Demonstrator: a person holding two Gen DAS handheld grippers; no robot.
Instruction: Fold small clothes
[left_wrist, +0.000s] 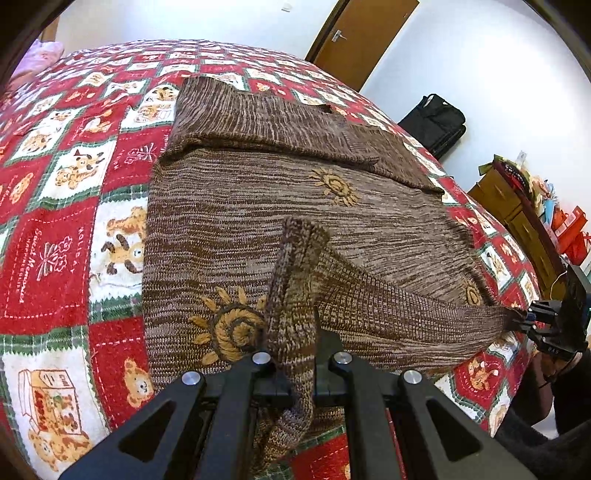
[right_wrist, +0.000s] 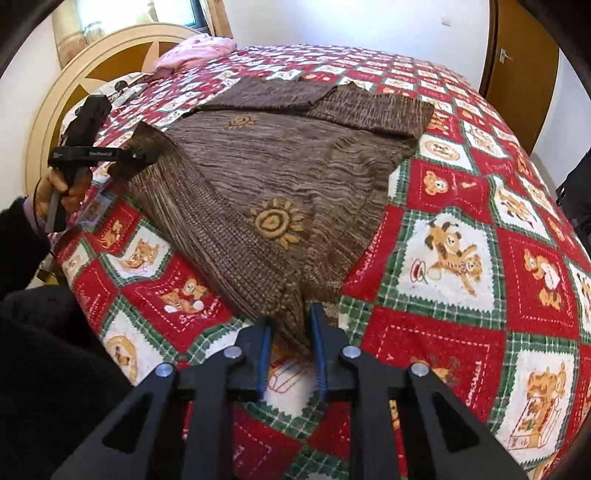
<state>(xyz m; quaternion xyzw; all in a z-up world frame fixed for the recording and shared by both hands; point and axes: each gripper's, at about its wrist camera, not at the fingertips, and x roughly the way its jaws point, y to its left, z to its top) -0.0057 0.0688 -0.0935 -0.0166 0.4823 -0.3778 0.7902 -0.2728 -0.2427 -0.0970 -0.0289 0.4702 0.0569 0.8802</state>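
A brown knit sweater (left_wrist: 280, 206) with orange sun motifs lies on the bed, its sleeves folded across the far end. My left gripper (left_wrist: 295, 373) is shut on one bottom hem corner, lifted and bunched. My right gripper (right_wrist: 291, 332) is shut on the other hem corner; it also shows in the left wrist view (left_wrist: 524, 319). The ribbed hem is stretched between the two. The left gripper shows in the right wrist view (right_wrist: 144, 157), held in a hand. The sweater (right_wrist: 280, 166) spreads away from both grippers.
The bed has a red, white and green teddy-bear quilt (right_wrist: 461, 258). A pink cloth (right_wrist: 195, 51) and a cream headboard (right_wrist: 44, 110) are at the far left. A black bag (left_wrist: 436, 122), a wooden door (left_wrist: 362, 37) and a cluttered wooden cabinet (left_wrist: 524, 218) stand beyond the bed.
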